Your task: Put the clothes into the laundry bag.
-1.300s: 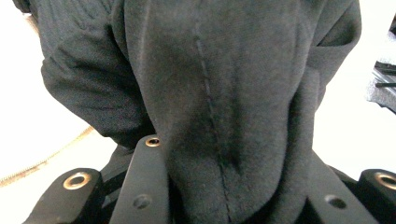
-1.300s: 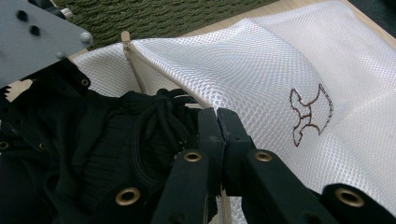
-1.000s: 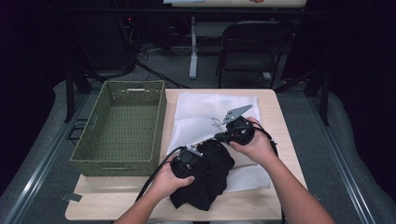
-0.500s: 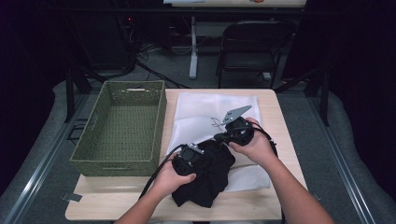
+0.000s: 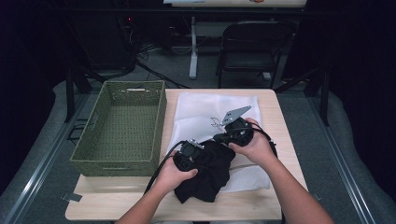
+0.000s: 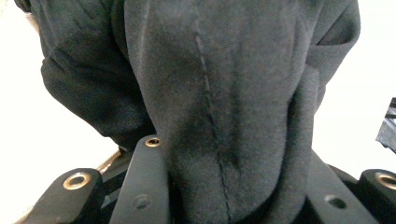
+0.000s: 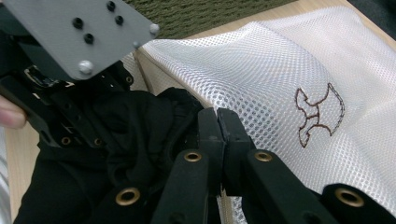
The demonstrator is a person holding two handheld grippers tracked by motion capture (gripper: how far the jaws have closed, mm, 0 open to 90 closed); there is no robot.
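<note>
The right gripper (image 7: 218,116) had its jaws pressed together on the edge of the white mesh bag (image 7: 289,70), pinching the rim of the mesh where it met the dark cloth. The left gripper (image 6: 229,186) was clamped on a thick fold of the black garment (image 6: 210,93), the fabric bulging up between its two jaws and hiding their tips. In the high view the left gripper (image 5: 189,156) sat just beside the right gripper (image 5: 236,133), both over the near half of the table (image 5: 275,154), with the garment (image 5: 210,175) bunched under and between them toward the near edge. The bag (image 5: 210,109) lay flat along the table's right half, reaching to the far edge; its near part was covered by the garment. The green woven basket (image 5: 121,126) stood on the left side, touching the bag's left edge or very near it, with nothing inside.

The work looked like feeding the garment into the bag's mouth. The risks, as I judged them: the pinch on the mesh was thin, so a pull from the bulky fold could drag the rim out of the right jaws and let the mouth fall shut. The wad in the left jaws was thick and might catch on the opening instead of sliding in. A hard push could also shove the whole bag toward the far edge.
</note>
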